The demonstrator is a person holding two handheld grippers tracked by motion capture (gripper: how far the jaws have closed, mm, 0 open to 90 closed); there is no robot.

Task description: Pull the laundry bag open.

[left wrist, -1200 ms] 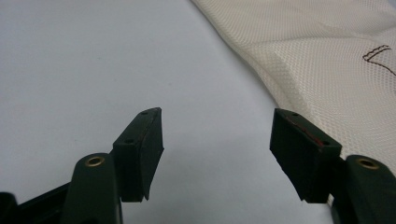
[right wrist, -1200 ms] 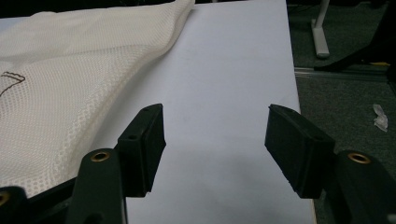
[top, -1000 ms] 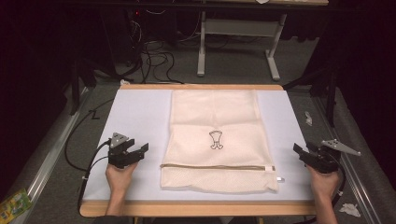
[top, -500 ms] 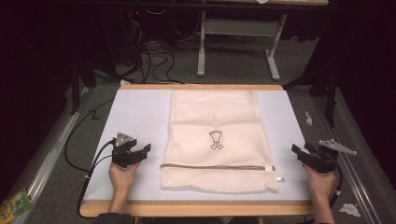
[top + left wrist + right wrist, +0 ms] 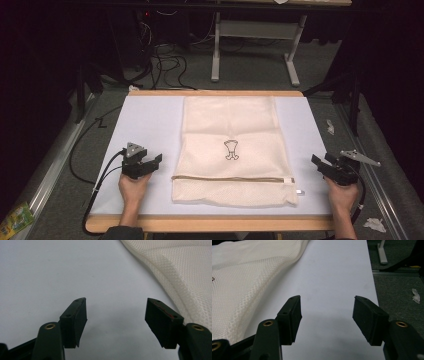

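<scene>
Mesh bag [image 5: 230,150] lies between both grippers — untouched.

You have bare desk [image 5: 150,125] on both sides of the mesh laundry bag [image 5: 230,125]; nothing stands between either gripper's fingers and the bag's edges.

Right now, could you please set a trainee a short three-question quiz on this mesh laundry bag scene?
1. True or false: the left gripper grips the mesh laundry bag.
2. Which end of the bag carries the zipper: A near, B far?
3. How do the right gripper jaws stand?

Key: 1 false, it is open beside the bag. 2 A. 3 Open, over the white table mat.
</scene>
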